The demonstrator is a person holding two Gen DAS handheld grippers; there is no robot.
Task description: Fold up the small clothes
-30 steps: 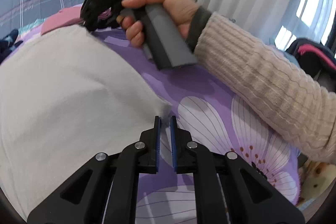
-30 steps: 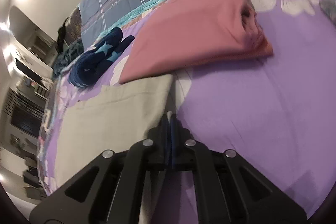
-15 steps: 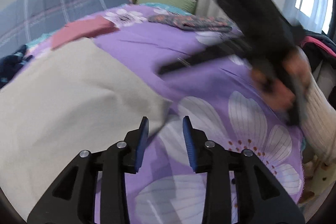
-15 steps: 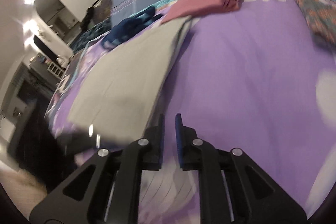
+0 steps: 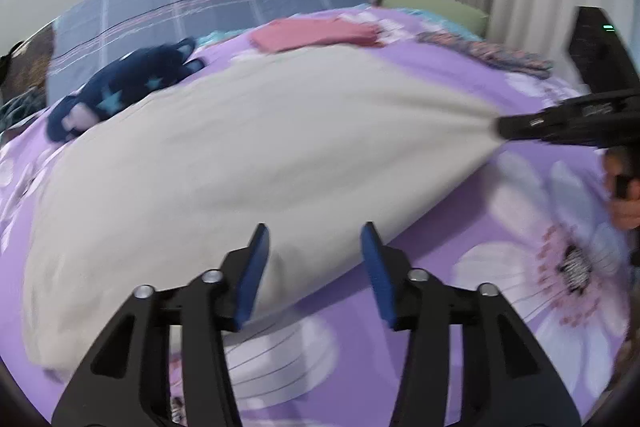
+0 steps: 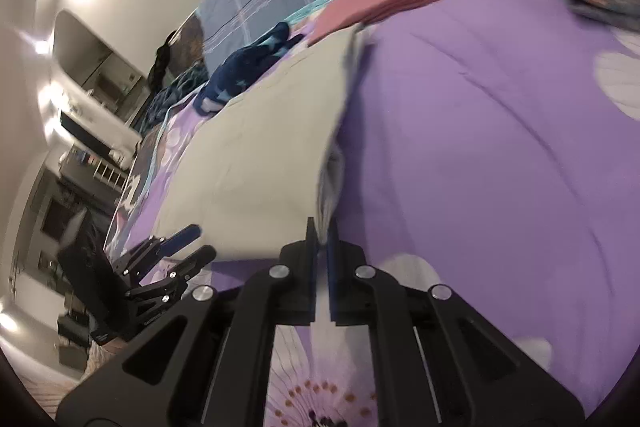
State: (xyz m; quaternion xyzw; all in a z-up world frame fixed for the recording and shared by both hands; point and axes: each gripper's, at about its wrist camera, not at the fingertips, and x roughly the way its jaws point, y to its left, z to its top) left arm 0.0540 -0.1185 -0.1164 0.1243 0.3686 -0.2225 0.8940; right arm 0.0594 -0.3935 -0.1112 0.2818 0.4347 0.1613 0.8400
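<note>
A beige garment (image 5: 248,155) lies spread on the purple flowered bedspread (image 5: 520,227); it also shows in the right wrist view (image 6: 272,155). My left gripper (image 5: 314,259) is open, its blue pads astride the garment's near edge. It appears at the lower left of the right wrist view (image 6: 188,245). My right gripper (image 6: 322,231) is shut on the garment's near right corner and pulls it taut. From the left wrist view the right gripper (image 5: 504,127) comes in from the right, pinching that corner.
A folded pink garment (image 5: 316,35), a dark blue star-print garment (image 5: 120,91) and a patterned cloth (image 5: 488,53) lie at the far side of the bed. A plaid grey-blue cover (image 5: 208,7) and a green pillow (image 5: 432,7) lie behind. Furniture stands left of the bed (image 6: 92,131).
My left gripper has let go of the garment's corner and opened wide. My right gripper moved from the far corner to the near right corner and shut on it.
</note>
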